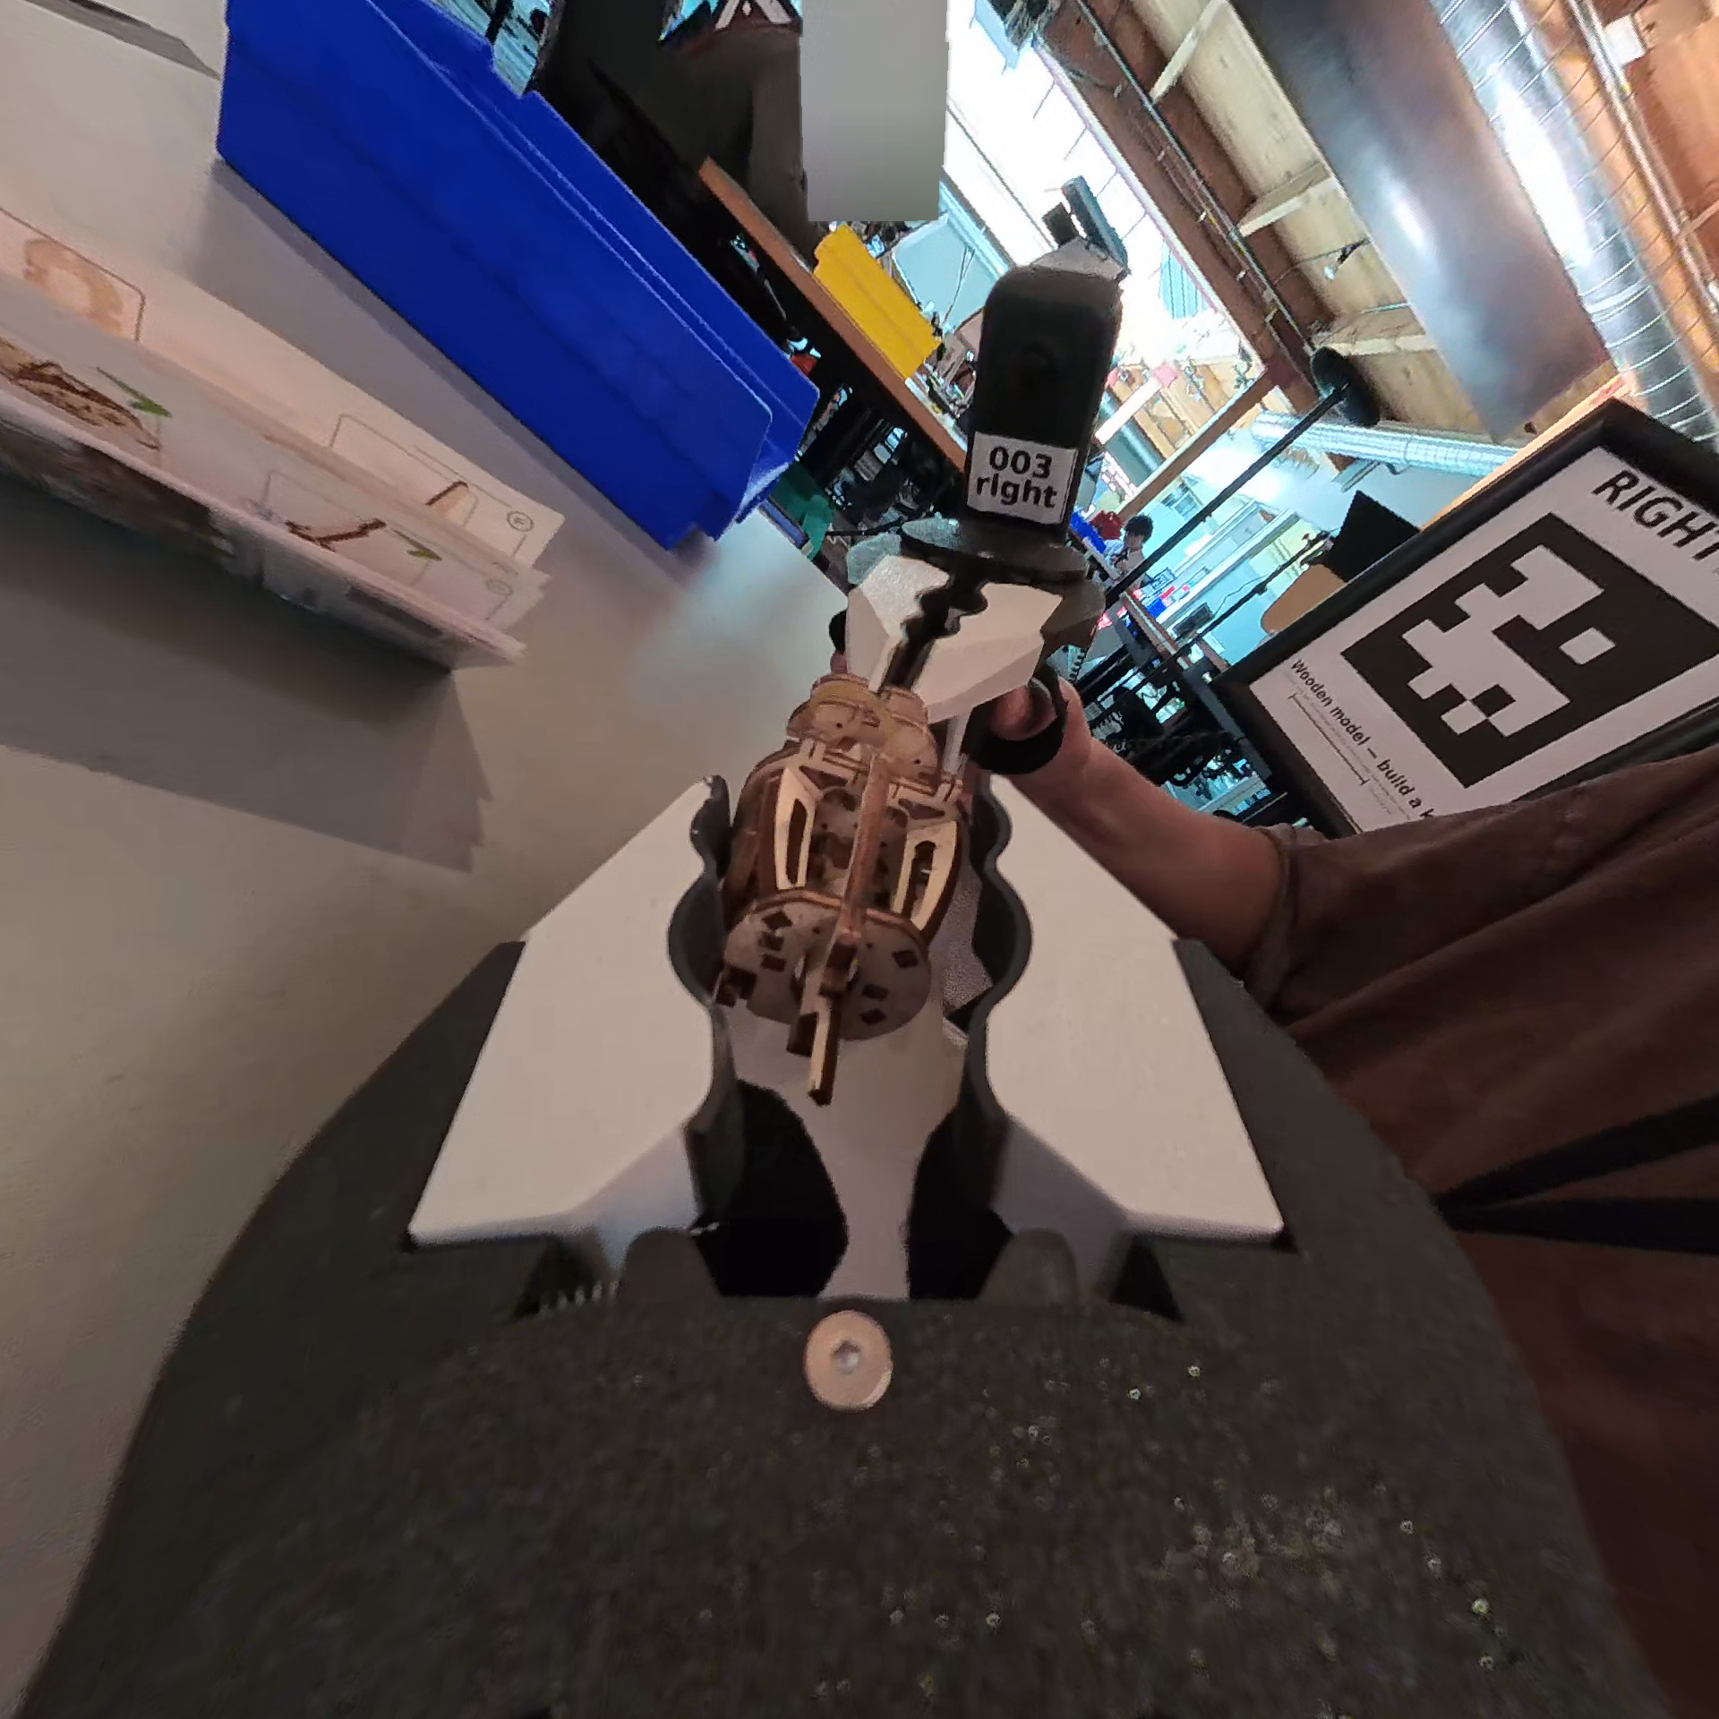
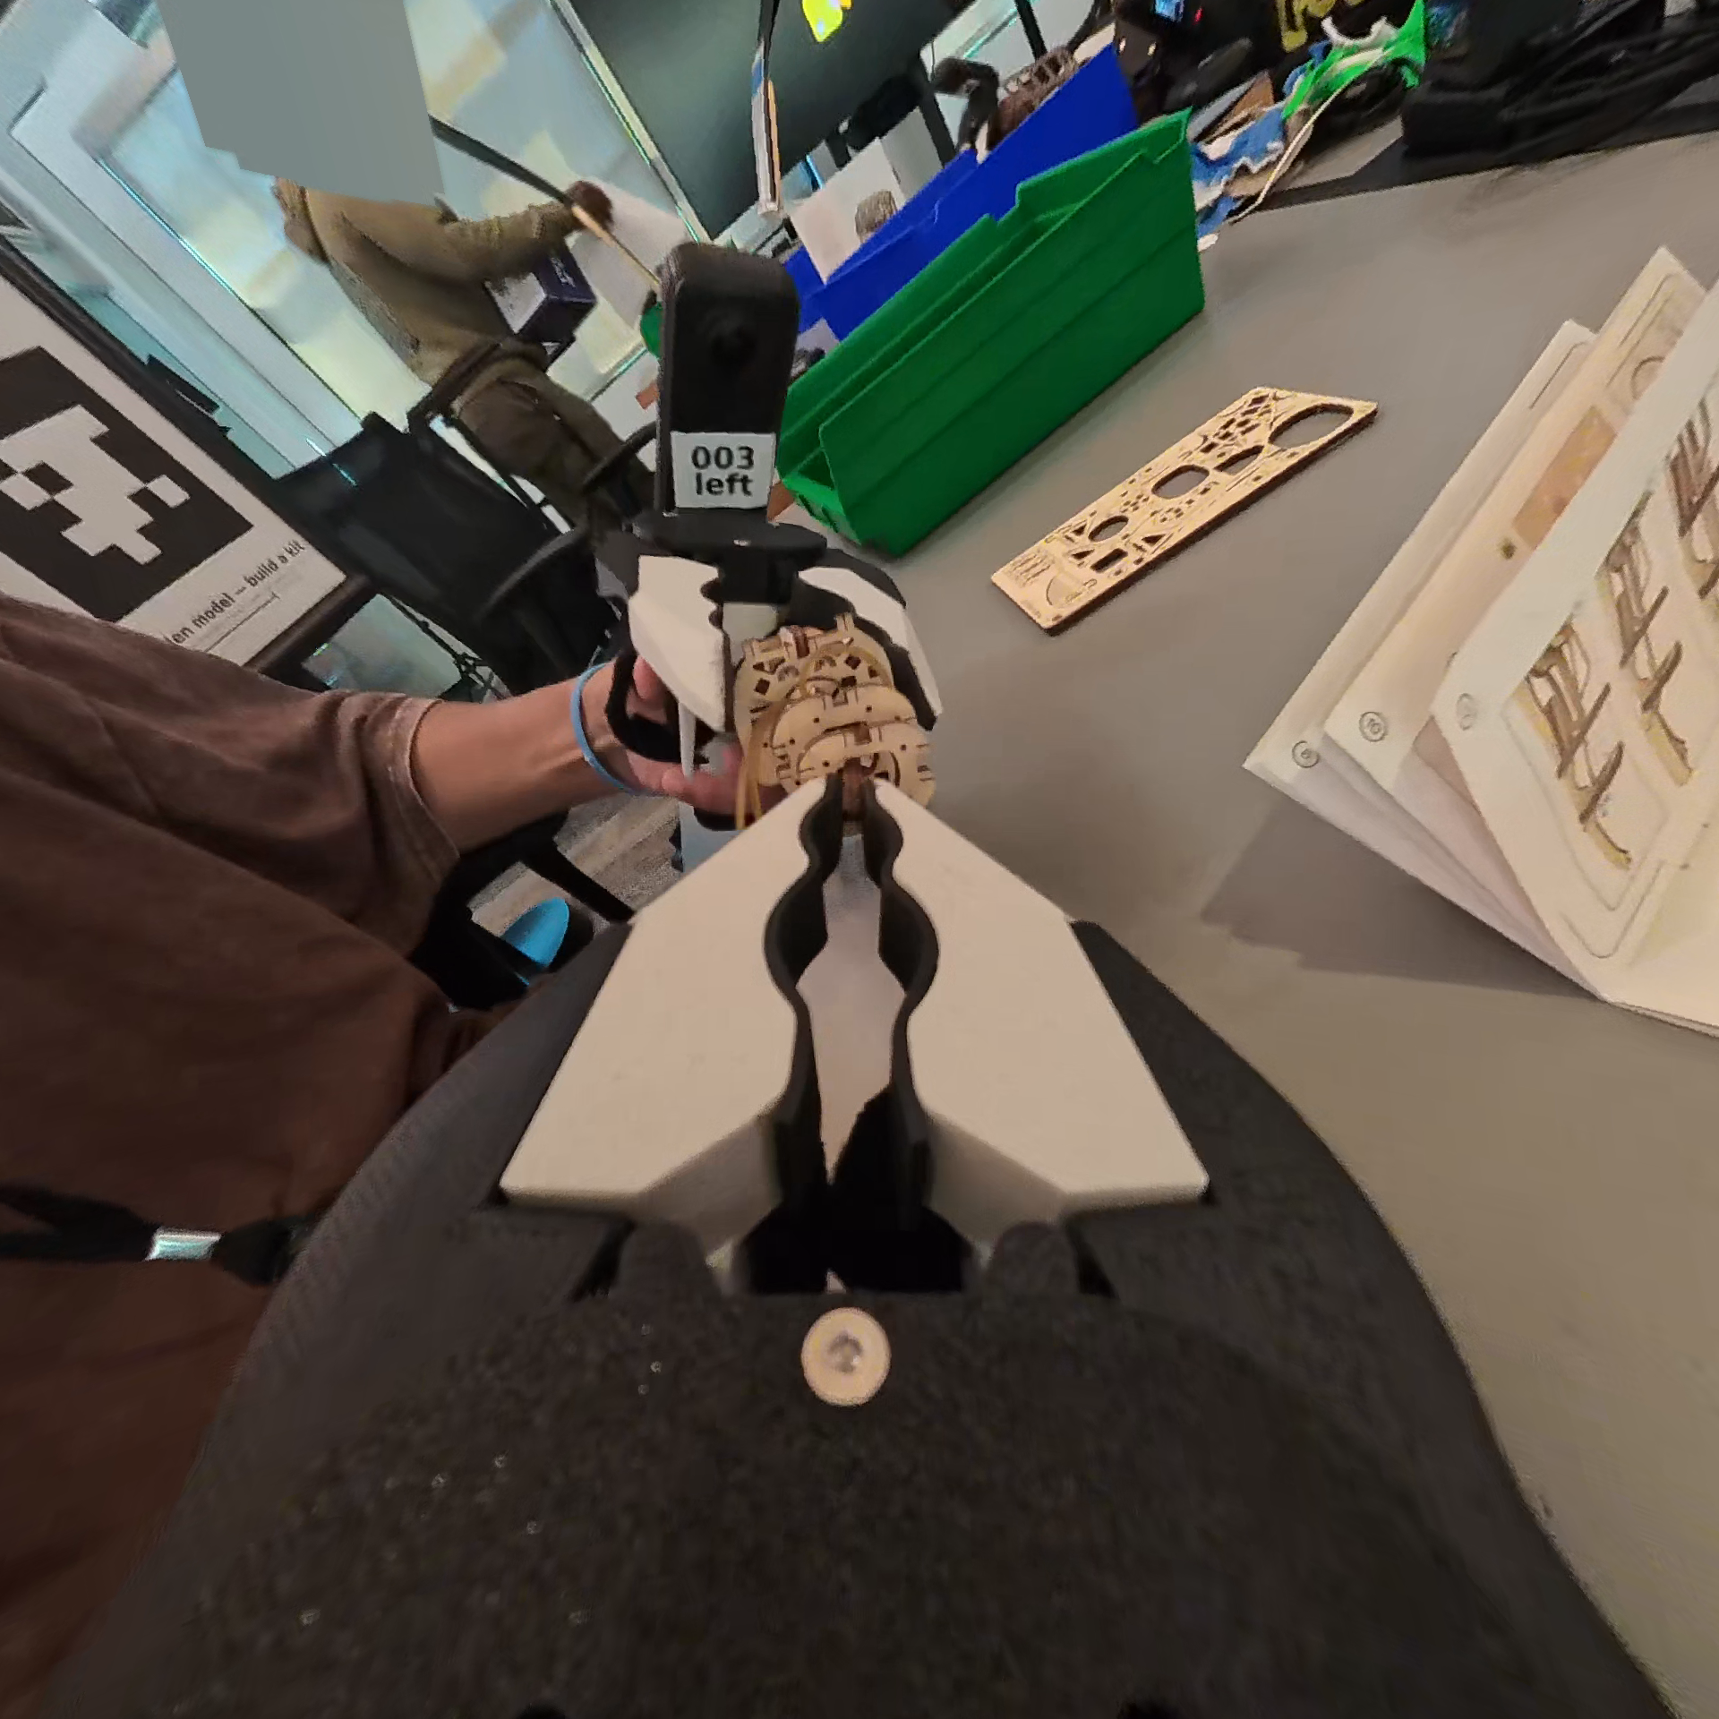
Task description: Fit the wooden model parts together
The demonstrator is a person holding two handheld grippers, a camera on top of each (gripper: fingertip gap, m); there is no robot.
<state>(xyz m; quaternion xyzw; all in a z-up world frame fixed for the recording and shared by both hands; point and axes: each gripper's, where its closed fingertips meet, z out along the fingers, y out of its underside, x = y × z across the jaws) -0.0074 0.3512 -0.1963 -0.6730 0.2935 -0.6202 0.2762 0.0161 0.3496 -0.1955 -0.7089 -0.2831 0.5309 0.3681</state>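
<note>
Left wrist view first: the wooden model is the landmark, held up above the grey surface. Beyond it to the left sits a blue bin, and nearer on that side an open instruction booklet lies flat. To its right stands a framed sign with a black-and-white marker pattern and some print. Both handles carry small white labels with writing.

Right wrist view: past the model a green bin sits in front of a blue one, and to the model's right lies a punched-out wooden parts sheet, then the booklet.

The model is a pale laser-cut cage of ribs, gears and a slotted round end plate. Left tongs are closed around its body; right tongs pinch a small wooden piece on its end, jaws nearly closed.
</note>
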